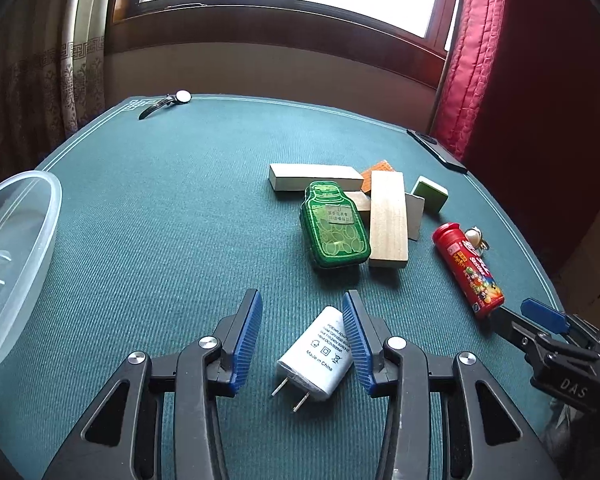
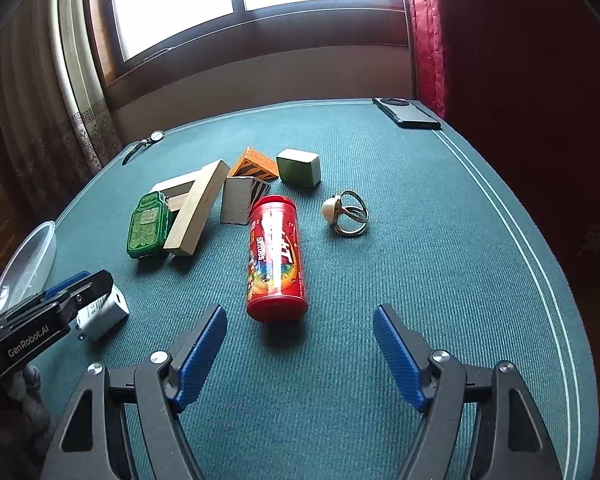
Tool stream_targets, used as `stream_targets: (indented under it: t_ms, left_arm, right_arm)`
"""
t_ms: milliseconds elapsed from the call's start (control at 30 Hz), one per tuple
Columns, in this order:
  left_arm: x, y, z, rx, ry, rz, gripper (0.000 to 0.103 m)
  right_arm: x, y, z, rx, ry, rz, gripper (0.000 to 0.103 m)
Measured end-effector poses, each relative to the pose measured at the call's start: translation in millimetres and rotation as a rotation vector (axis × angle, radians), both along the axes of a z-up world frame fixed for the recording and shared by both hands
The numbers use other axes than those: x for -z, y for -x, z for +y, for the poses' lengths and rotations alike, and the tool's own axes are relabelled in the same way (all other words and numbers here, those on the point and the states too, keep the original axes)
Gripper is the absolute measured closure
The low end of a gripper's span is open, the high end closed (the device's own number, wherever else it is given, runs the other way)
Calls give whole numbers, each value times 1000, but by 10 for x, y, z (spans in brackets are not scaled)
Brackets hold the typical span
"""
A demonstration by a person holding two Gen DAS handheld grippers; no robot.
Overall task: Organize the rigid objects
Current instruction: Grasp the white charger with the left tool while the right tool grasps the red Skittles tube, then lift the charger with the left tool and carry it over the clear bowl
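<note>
Little sorted: clear tub (image 1: 16,256) near-empty. Left tool (image 1: 302,340) spread around charger (image 1: 320,354), ungripped; right tool (image 2: 300,354) wide, holding nothing, facing candy tube (image 2: 275,258).

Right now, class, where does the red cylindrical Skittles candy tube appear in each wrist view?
Left wrist: red cylindrical Skittles candy tube lies at right, just ahead of the right gripper.
Right wrist: it lies at centre, cap end away, beyond the open fingers.
Shared landmark: green bottle-shaped tin, left of the tube in both.
</note>
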State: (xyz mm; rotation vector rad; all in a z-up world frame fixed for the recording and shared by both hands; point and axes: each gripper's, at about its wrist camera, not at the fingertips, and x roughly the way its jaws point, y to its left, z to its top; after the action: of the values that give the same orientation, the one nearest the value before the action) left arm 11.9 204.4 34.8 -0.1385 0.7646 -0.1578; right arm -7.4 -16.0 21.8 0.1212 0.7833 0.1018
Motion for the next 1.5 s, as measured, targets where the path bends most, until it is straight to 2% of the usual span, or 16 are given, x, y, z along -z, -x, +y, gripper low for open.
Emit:
stream_targets:
  t_ms: [133,200,267,300,433,600,700,733,767,833,1100,1200,1333,1500]
  left_arm:
    - [7,44,-2,17,10,3,58]
    - [14,71,2,22,16,8,53]
    - [27,94,5,16,17,20,37]
    - [38,108,10,15,25,25,35]
    - [72,138,-8,30,34,43,35]
    - [105,108,-51,51,33,62,35]
    - [106,90,-118,84,10,64,41]
    - [107,89,-142,96,1,63,52]
    - [110,87,-166,108,-7,64,59]
    - [112,86,-208,128,-17,64,64]
    - [108,120,-135,110,6,45,68]
    - [54,189,-101,89,-1,0,68]
    - [-46,289,-83,74,-54,-69,68]
    - [-161,338,131,12,-62,-97,68]
  right_arm:
    - [-91,-93,36,3,1,1,27]
    - [-130,-155,95,-1,23,-6,27]
    - [-140,-236,149,-4,30,-3,27]
    - [-136,-280,178,-5,35,1,27]
    - [-71,-465,272,8,74,16,27]
    - [55,-597,290,29,70,40,28]
    - [83,-601,295,30,74,38,39]
    - [86,-598,295,19,71,37,50]
    - [90,-598,297,22,79,38,54]
    - [86,-590,275,27,71,33,63]
    - [70,-541,192,21,12,11,65]
    - [49,-506,185,16,2,-8,65]
    - [26,-480,195,10,0,-27,65]
    - [21,-483,178,12,-13,-31,65]
